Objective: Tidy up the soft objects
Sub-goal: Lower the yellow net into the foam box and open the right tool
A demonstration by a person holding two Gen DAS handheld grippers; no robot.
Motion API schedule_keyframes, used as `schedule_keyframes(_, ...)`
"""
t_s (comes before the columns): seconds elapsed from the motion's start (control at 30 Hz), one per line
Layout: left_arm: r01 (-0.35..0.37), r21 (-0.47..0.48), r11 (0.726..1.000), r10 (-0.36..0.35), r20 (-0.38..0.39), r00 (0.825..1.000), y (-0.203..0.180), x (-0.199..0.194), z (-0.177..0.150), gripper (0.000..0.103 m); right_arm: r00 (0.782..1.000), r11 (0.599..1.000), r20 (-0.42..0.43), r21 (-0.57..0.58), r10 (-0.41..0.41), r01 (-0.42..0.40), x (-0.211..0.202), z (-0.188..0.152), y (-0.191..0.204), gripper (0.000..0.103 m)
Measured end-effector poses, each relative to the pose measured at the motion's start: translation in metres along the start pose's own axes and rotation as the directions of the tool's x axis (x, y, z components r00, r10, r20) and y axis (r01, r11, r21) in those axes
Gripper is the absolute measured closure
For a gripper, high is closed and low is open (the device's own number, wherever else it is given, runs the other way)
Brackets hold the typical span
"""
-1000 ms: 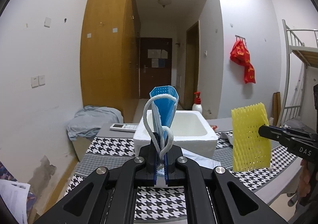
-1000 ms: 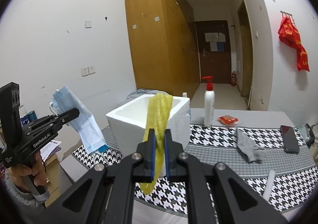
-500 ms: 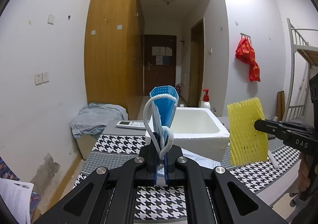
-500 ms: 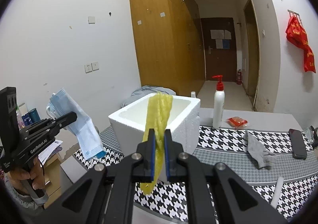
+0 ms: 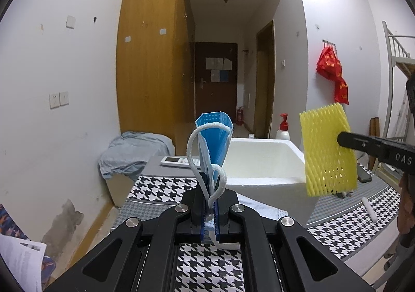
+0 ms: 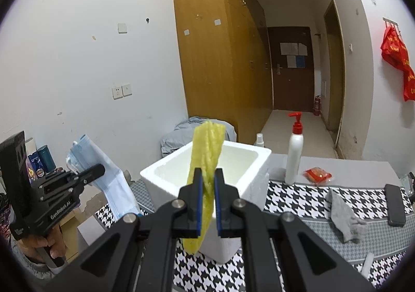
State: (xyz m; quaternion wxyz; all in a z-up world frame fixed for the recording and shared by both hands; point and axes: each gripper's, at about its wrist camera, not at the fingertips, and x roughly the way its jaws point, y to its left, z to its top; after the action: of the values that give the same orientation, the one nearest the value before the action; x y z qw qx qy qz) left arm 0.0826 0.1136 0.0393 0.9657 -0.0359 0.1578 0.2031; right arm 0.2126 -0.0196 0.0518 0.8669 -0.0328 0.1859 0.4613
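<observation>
Foam box (image 6: 207,170) stands on the surface (image 6: 306,196), toward its left end. Left tongs (image 5: 210,204) clamp a face mask (image 5: 212,141), held above the surface before the box. Right tongs (image 6: 206,198) clamp a foam net sleeve (image 6: 205,162), held in front of the box, right of the left tongs. Pump bottle (image 6: 294,154) stands just right of the box, behind it; small packet (image 6: 317,175) lies right of the bottle. Cloth (image 6: 342,216) lies further right, nearer the front edge; phone (image 6: 394,204) right of the cloth. Remote control (image 5: 179,161) lies left of the box, at the rear. Cloth pile (image 5: 129,152) sits beyond the surface's left end, against the wall.
</observation>
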Motion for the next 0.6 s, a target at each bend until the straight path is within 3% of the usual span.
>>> schedule_keyframes(0.6,0.019,-0.035,0.999,-0.019,-0.024,1.000,0.015,0.016,-0.004,0.098,1.000,1.000,0.013,-0.011,-0.006,0.006,0.036,0.028,0.004,0.093)
